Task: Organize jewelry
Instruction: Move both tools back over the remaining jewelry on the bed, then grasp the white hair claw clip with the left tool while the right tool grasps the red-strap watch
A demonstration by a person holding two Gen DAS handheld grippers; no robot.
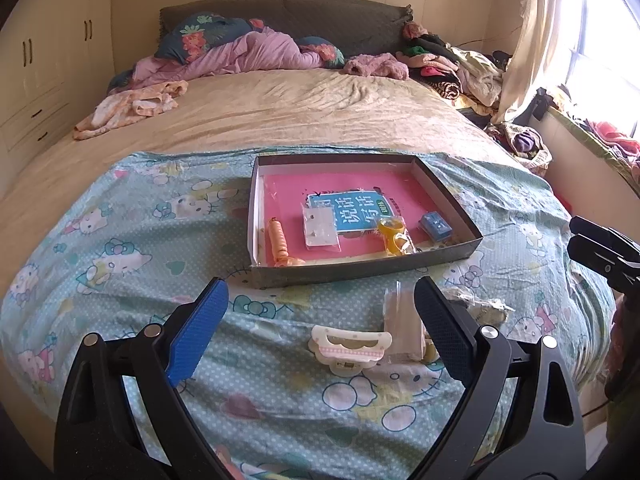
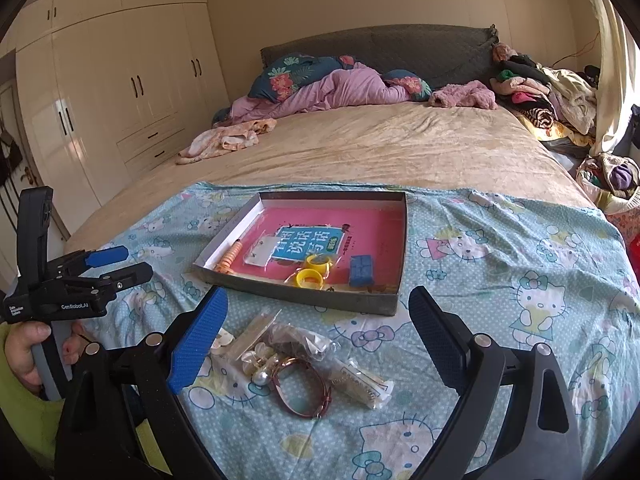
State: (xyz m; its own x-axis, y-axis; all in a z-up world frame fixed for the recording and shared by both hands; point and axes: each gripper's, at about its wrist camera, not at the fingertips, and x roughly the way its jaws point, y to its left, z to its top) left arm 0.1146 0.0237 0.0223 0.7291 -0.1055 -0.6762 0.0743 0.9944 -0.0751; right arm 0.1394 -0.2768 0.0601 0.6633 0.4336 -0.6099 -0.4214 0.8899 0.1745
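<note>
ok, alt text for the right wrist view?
Open right gripper hovers over loose jewelry on a cartoon-cat sheet, just short of a shallow tray holding yellow rings. The left gripper sits far left.

Bedroom, tan bed (image 2: 380, 148), cream wardrobes (image 2: 120, 80) (dark handles), sunlit window (image 1: 600, 52)

The blue cartoon-print sheet (image 2: 520, 264) lies bare along its right side and left edge, open for a gripper to pass. At its middle the shallow grey box (image 2: 384, 304) blocks the way with low walls. Near the front edge, a cluster of small bags (image 2: 296, 340), a bangle (image 2: 304, 392) and a white hair clip (image 1: 348, 346) crowds the cloth.
</note>
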